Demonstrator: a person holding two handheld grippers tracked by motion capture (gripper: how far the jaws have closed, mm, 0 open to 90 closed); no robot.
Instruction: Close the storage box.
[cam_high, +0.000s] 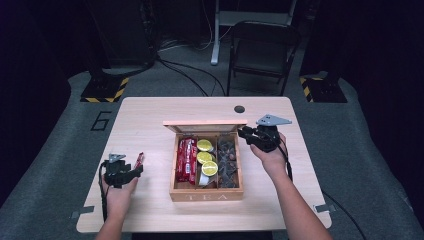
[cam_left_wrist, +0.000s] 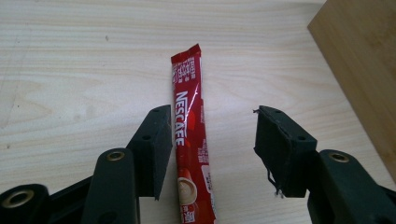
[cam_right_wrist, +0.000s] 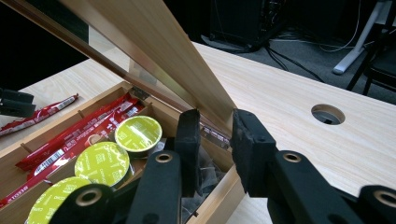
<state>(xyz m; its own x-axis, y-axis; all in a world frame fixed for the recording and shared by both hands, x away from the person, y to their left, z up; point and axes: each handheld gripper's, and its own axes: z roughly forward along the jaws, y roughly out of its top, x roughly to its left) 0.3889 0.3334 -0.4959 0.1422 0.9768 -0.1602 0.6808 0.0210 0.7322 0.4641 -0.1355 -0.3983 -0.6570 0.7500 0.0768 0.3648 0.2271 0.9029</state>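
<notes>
A wooden tea box (cam_high: 206, 195) stands mid-table with its lid (cam_high: 205, 126) raised. My right gripper (cam_high: 243, 133) is shut on the lid's right corner and holds it up; in the right gripper view the lid (cam_right_wrist: 154, 51) runs between the pads of that gripper (cam_right_wrist: 215, 116). Inside lie red sticks (cam_high: 186, 160), yellow-green capsules (cam_high: 206, 157) and dark packets (cam_high: 227, 162). At the table's left my left gripper (cam_high: 136, 167) is open. A red Nescafe stick (cam_left_wrist: 189, 121) lies flat on the table between its jaws (cam_left_wrist: 212, 114), close to the left one and free of the right.
The box's side wall (cam_left_wrist: 359, 70) stands to the right of the left gripper. A round hole (cam_high: 239, 109) pierces the table (cam_high: 150, 115) behind the lid. A folding chair (cam_high: 262, 50) and cables sit on the floor beyond the far edge.
</notes>
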